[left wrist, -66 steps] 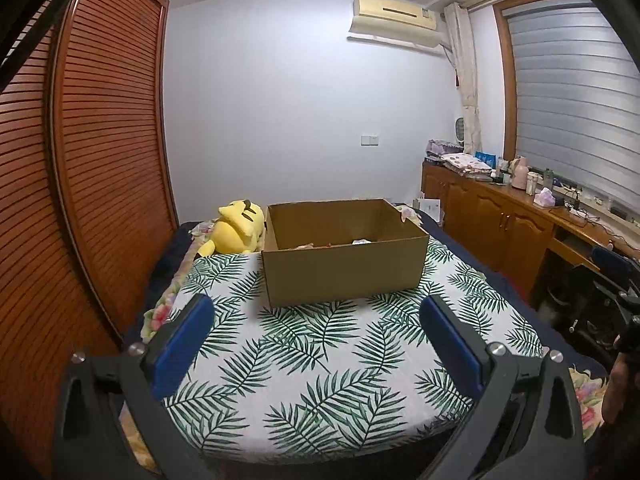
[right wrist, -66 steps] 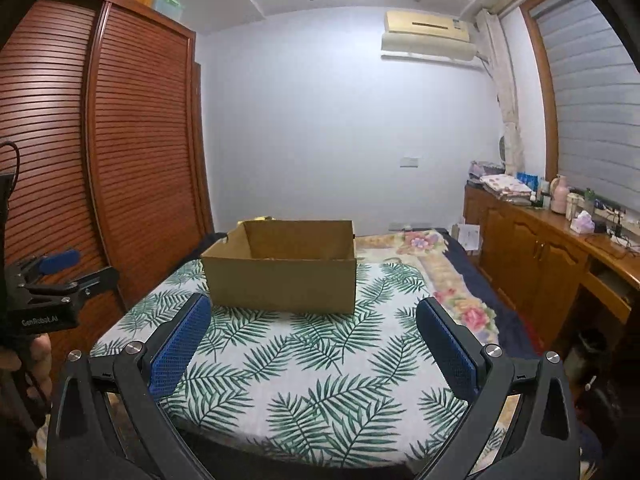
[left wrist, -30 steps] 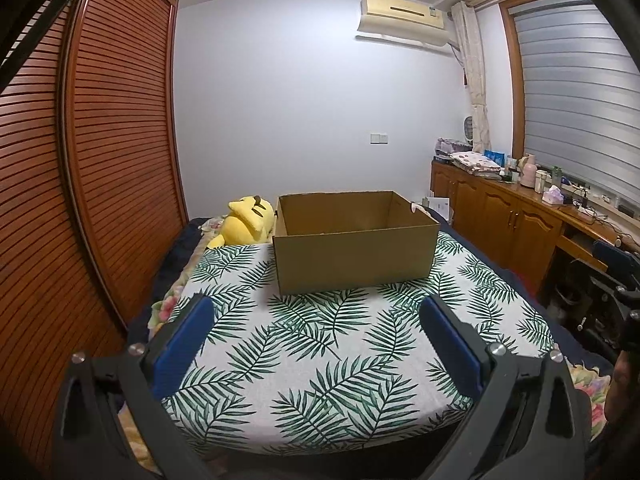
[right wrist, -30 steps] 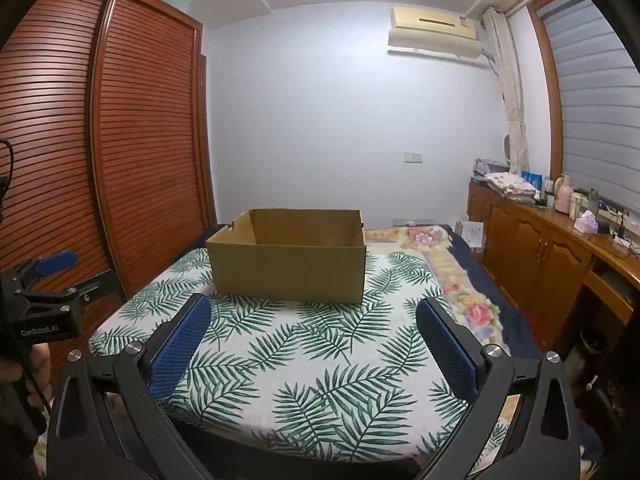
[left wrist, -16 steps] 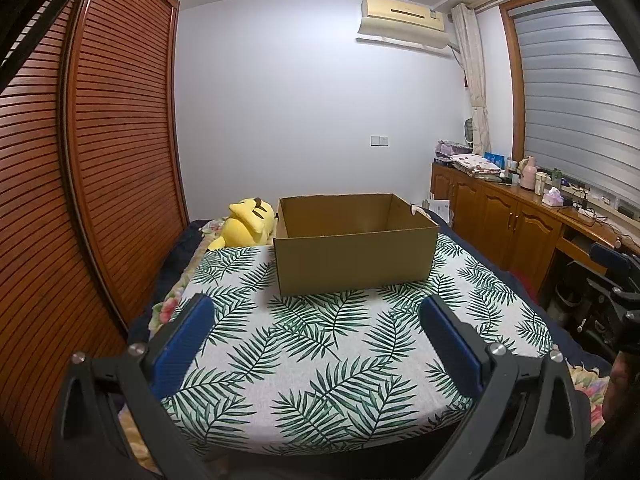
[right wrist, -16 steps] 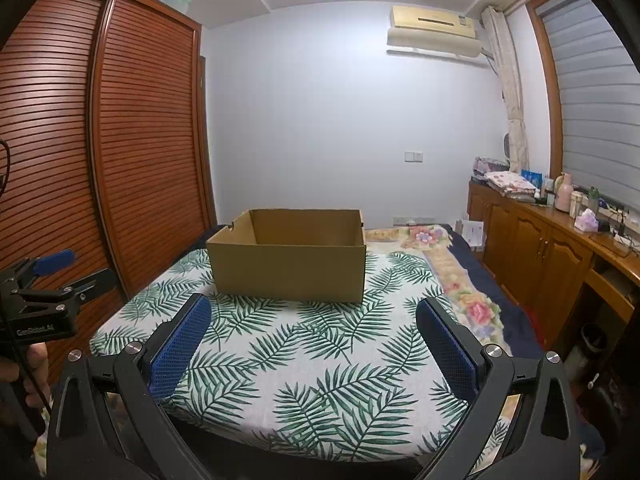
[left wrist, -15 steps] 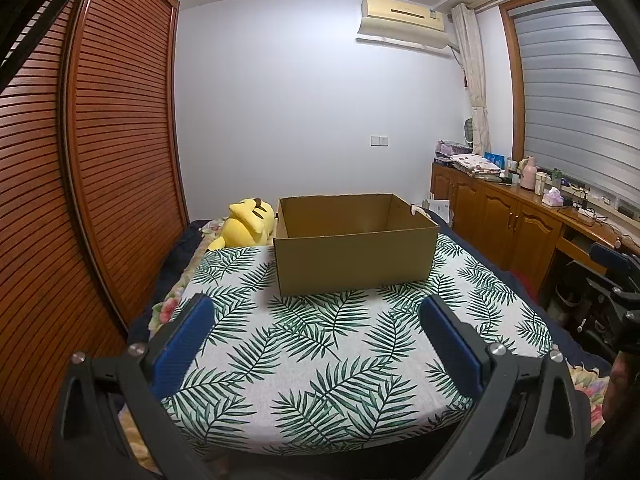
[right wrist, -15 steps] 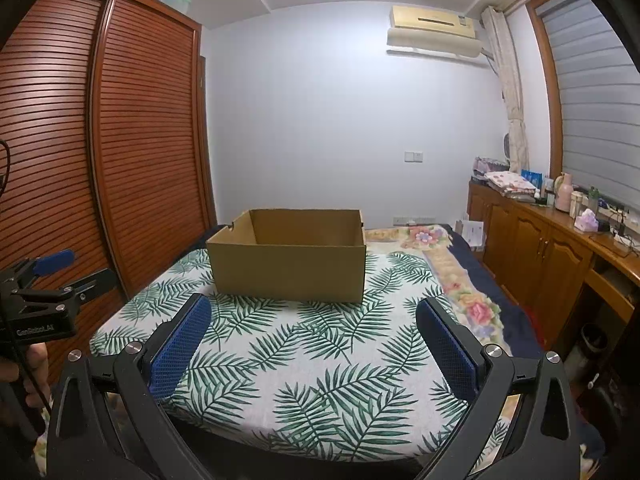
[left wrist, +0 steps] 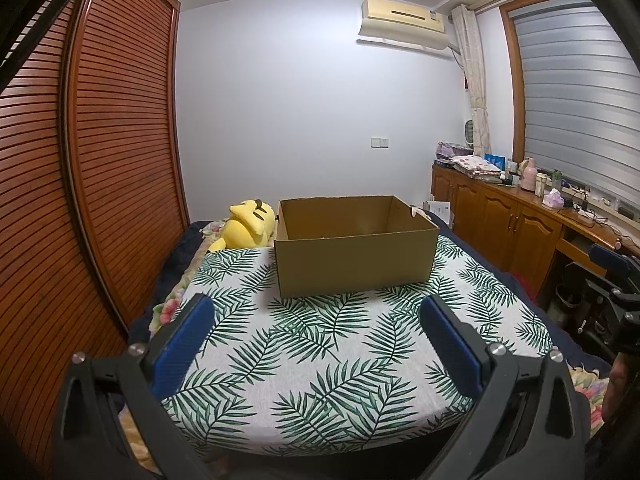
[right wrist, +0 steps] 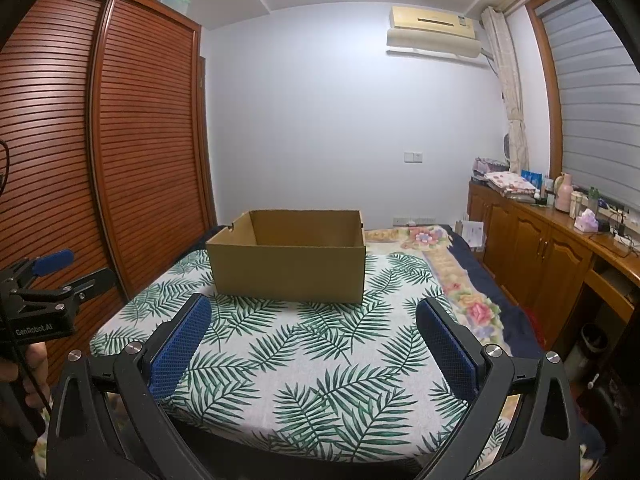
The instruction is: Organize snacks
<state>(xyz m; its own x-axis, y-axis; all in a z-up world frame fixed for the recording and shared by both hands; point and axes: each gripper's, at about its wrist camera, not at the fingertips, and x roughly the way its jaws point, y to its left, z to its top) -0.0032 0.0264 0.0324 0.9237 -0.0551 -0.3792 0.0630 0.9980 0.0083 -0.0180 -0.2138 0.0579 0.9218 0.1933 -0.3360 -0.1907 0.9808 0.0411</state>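
You hold your left gripper and your right gripper level and side by side, each with its blue-padded fingers spread wide and nothing between them, while your hand grips the left gripper's handle at the edge of the right wrist view.

A bed is covered by a leaf-print sheet. A box is set toward its far end, with a plush beside the box's left far corner.
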